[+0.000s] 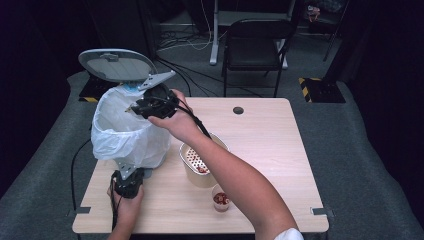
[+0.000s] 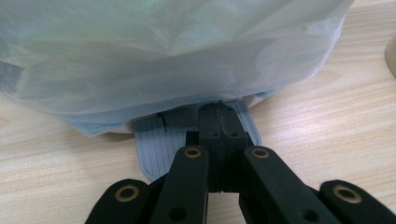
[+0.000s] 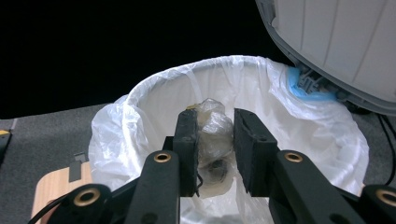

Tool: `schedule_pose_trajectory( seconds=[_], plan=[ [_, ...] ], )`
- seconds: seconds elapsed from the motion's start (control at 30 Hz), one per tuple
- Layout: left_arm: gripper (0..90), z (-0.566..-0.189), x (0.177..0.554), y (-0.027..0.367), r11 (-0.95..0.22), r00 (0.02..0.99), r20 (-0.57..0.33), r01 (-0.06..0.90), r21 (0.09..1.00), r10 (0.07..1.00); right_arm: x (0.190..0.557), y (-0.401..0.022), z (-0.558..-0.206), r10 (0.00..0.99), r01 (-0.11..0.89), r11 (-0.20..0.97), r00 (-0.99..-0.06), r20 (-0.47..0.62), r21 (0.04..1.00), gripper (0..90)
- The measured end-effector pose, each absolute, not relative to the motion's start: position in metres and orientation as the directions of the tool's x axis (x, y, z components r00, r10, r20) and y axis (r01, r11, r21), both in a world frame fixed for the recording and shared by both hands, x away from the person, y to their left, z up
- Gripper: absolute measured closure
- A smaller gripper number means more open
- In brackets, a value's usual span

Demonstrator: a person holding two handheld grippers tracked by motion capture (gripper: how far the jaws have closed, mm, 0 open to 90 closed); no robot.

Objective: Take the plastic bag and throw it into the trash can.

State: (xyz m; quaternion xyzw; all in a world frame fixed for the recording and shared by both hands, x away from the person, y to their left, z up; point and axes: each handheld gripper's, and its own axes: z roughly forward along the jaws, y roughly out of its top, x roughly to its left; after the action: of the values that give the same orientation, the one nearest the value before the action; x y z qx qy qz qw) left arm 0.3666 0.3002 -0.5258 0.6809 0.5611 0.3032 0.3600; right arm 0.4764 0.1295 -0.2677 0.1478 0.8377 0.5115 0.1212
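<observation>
Setting: dark room, grey floor, a black chair behind a pale wooden table.
High view, bin: a pedal bin lined with a white plastic bag stands at the table's left side, its grey lid tipped up and open.
High view, right gripper: the right gripper is held over the bin's mouth, the person's forearm crossing the table from the bottom edge.
High view, left gripper: the left gripper sits low at the foot of the bin, near the table's front edge.
High view, table: a beige container with a perforated insert holds something red; just in front of it stands a small clear cup with red bits inside.
Left gripper view: black jaws pressed together, tips resting on the grey ribbed pedal under the bag-draped bin; nothing between them.
Right gripper view, grip: jaws clamped on a crumpled clear plastic wrapper, held above the open bag liner.
Right gripper view, wrapper: a dark item appears to sit inside its lower part, too blurred to identify.
Right gripper view, lid: raised lid at upper right, blue hinge piece beneath it.
</observation>
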Motion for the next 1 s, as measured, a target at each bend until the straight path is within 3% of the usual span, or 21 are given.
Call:
schedule_pose_trajectory(
  seconds=[0.47, 0.5, 0.57, 0.63, 1.0],
  plan=[
    [90.0, -0.526, 0.367, 0.301, -0.122, 0.191, 0.018, 0.547, 0.829, 0.981, 0.48, 0.148, -0.273, 0.359, 0.094, 0.425, -0.931, -0.072, 0.9, 70.2],
    [90.0, -0.526, 0.367, 0.3, -0.112, 0.186, 0.011, 0.544, 0.832, 0.982, 0.482, 0.149, -0.274, 0.357, 0.093, 0.422, -0.931, -0.071, 0.902, 68.3],
    [90.0, -0.526, 0.367, 0.3, -0.103, 0.187, -0.001, 0.547, 0.831, 0.982, 0.483, 0.15, -0.275, 0.376, 0.133, 0.413, -0.926, -0.036, 0.901, 54.8],
    [90.0, -0.526, 0.367, 0.3, -0.107, 0.19, 0.0, 0.552, 0.827, 0.982, 0.482, 0.15, -0.276, 0.395, 0.128, 0.42, -0.917, -0.054, 0.898, 49.5],
    [90.0, -0.526, 0.367, 0.3, -0.105, 0.187, 0.002, 0.542, 0.834, 0.982, 0.473, 0.125, -0.269, 0.401, 0.133, 0.426, -0.914, -0.055, 0.895, 44.9]
  ],
)
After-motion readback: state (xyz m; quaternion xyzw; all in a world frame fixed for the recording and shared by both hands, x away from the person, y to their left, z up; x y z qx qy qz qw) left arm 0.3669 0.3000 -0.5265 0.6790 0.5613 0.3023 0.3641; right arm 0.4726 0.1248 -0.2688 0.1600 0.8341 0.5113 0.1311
